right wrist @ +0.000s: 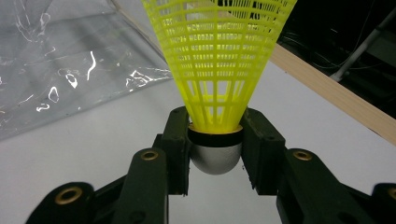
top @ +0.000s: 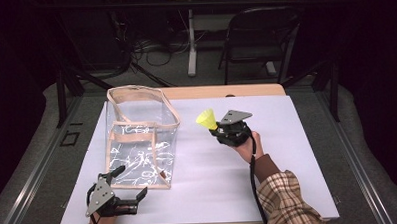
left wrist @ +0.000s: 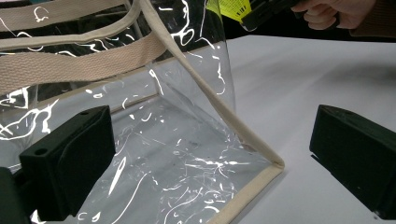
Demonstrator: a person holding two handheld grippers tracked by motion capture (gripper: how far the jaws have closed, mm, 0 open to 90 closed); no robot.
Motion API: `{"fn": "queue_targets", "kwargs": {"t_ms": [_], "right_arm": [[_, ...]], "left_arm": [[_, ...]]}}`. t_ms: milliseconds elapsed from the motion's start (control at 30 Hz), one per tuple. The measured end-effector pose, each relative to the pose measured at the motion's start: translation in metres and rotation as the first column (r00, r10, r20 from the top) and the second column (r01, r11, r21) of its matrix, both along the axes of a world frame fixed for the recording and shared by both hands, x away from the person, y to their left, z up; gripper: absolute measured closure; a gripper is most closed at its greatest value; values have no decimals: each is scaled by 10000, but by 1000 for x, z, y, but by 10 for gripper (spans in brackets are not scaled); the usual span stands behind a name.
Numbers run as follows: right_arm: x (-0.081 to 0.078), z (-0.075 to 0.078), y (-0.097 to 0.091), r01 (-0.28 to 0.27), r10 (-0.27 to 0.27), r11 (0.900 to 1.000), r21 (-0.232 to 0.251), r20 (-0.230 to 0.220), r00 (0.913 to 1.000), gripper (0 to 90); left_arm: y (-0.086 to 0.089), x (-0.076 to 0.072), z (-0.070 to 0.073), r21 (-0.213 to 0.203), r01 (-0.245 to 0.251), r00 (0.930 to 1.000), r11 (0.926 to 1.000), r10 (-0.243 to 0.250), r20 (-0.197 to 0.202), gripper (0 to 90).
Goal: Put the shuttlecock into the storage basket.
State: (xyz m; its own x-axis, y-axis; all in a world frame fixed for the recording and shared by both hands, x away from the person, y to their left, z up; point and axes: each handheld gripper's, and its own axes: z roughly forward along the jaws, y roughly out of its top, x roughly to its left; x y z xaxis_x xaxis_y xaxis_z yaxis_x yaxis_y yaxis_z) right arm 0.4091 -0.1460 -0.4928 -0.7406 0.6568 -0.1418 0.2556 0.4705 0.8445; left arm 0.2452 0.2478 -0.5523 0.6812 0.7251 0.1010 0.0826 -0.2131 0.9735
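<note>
At frame centre, the right gripper [top: 218, 126] clamps a yellow shuttlecock [top: 207, 119] by its base.
Lower left, the left gripper [top: 131, 182] gapes wide beside the clear bag [top: 140, 144] on the white table [top: 268, 164].

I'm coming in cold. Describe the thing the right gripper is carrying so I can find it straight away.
Start at the clear bag with beige trim on the white table. Just right of its top rim, the right gripper holds a shuttlecock by its grey cap. Its bright yellow mesh skirt is the only vivid colour there.
</note>
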Motion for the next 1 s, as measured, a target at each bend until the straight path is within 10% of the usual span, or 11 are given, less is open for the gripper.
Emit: {"fn": "queue_targets", "kwargs": {"t_ms": [1000], "right_arm": [[10,24,7,-135,131,9988,-474,-97,9999,647]], "left_arm": [[0,0,0,12,-18,10000,10000,18,-11,0]]}}
